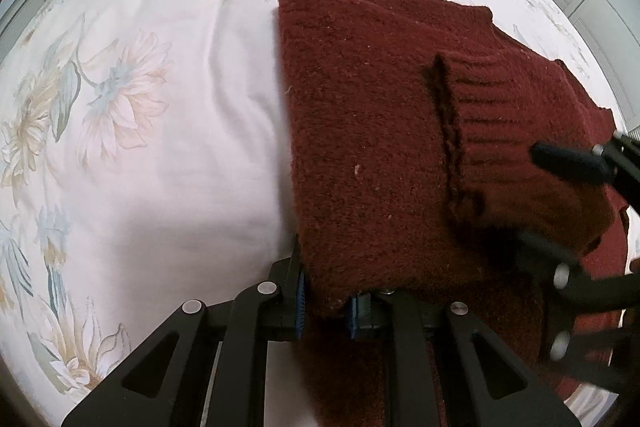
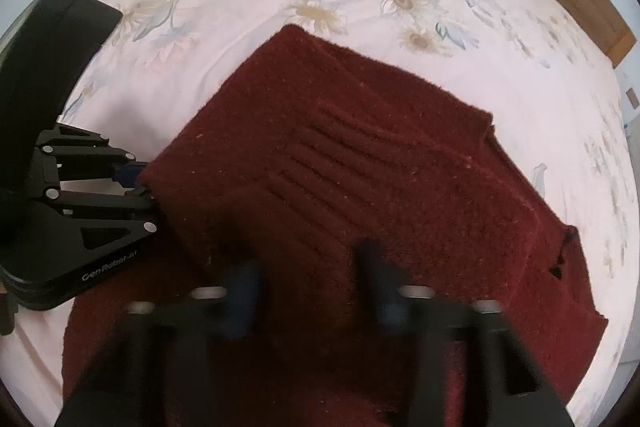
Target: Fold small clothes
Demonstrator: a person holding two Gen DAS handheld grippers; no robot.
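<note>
Dark red knitted sweater, half-folded on the flowered bedsheet, with one corner pinned.

The sweater (image 1: 372, 131) lies near the edge of the bedsheet (image 1: 168, 131), its ribbed cuff (image 1: 504, 123) laid across the top so the sleeve is already tucked inward. The left gripper (image 1: 326, 311) is nearly closed on the sweater's near corner, the blue pads pinching the folded layers, probably to anchor that side. The right gripper (image 2: 308, 287) hangs over the near hem (it is blurred in both views), its fingers standing apart with knit showing between them; I cannot tell whether the pads press the wool yet. My guess is that it wants the matching corner for the next fold.
</note>
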